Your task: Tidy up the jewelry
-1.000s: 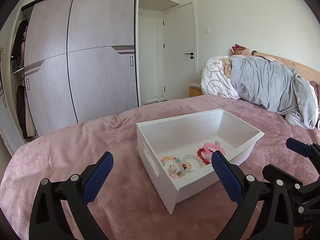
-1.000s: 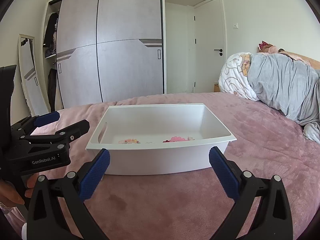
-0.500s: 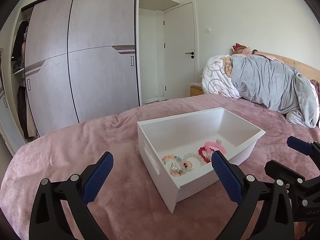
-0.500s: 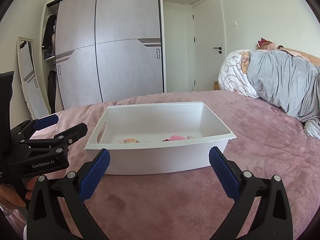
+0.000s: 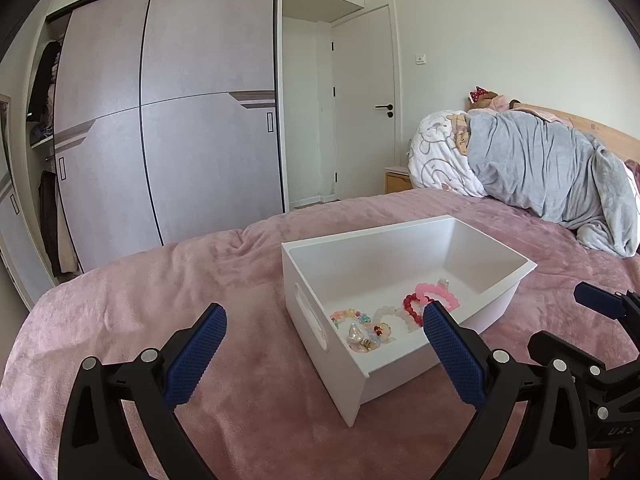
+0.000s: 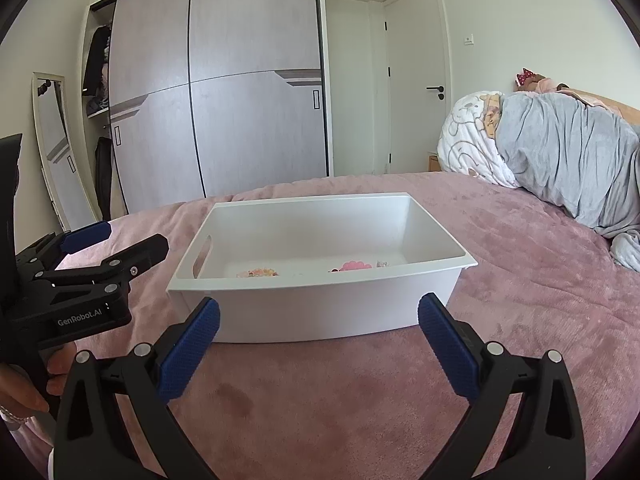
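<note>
A white plastic bin stands on the pink bedspread. Inside it lie several beaded bracelets: a pink one, a red one, a white one and a multicoloured one, plus a pearly charm. My left gripper hovers open just short of the bin's near left corner, holding nothing. My right gripper is open and empty in front of the bin's long side, where only the tops of the pink bracelet show over the rim.
A grey blanket and a cartoon-print quilt are heaped at the bed's head. Sliding wardrobe doors, a white door and a leaning mirror stand behind. A hand holds the left gripper.
Both grippers have drifted slightly; the bin looks a touch lower and nearer in the left wrist view. Fingers stay open and the jewelry has not moved.
</note>
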`<control>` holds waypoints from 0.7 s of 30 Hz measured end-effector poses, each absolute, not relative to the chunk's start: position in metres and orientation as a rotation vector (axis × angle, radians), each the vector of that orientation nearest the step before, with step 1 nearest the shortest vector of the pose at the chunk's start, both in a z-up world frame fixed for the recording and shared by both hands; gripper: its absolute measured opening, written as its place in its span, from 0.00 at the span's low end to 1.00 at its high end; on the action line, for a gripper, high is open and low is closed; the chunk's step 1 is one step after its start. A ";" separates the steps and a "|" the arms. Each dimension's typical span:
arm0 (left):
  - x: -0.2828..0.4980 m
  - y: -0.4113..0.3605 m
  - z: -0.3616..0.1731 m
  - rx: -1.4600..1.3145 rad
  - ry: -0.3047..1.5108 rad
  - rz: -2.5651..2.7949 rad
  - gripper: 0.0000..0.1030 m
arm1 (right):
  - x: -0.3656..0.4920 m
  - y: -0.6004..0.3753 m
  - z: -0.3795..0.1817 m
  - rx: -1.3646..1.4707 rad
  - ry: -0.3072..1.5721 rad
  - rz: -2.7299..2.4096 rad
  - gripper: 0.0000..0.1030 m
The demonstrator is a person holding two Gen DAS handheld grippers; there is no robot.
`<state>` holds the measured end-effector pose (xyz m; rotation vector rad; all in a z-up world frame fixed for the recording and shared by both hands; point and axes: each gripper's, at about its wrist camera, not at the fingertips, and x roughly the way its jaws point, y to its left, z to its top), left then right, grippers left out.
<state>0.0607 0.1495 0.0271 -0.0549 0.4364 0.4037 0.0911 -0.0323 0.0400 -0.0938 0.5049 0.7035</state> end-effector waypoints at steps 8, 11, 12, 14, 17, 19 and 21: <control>0.056 0.150 0.029 -0.068 0.392 0.376 0.96 | 0.091 -0.032 0.039 -0.097 0.509 0.703 0.95; 0.057 0.147 0.029 -0.050 0.389 0.388 0.96 | 0.091 -0.033 0.039 -0.088 0.512 0.707 0.95; 0.057 0.147 0.029 -0.049 0.389 0.388 0.96 | 0.092 -0.033 0.039 -0.088 0.512 0.706 0.95; 0.058 0.147 0.028 -0.050 0.394 0.391 0.96 | 0.092 -0.034 0.040 -0.086 0.511 0.705 0.95; 0.058 0.149 0.028 -0.045 0.394 0.398 0.96 | 0.092 -0.034 0.040 -0.078 0.513 0.706 0.95; 0.058 0.149 0.029 -0.037 0.395 0.405 0.96 | 0.093 -0.034 0.039 -0.074 0.518 0.705 0.95; 0.059 0.150 0.029 -0.040 0.396 0.398 0.96 | 0.094 -0.034 0.039 -0.069 0.522 0.705 0.95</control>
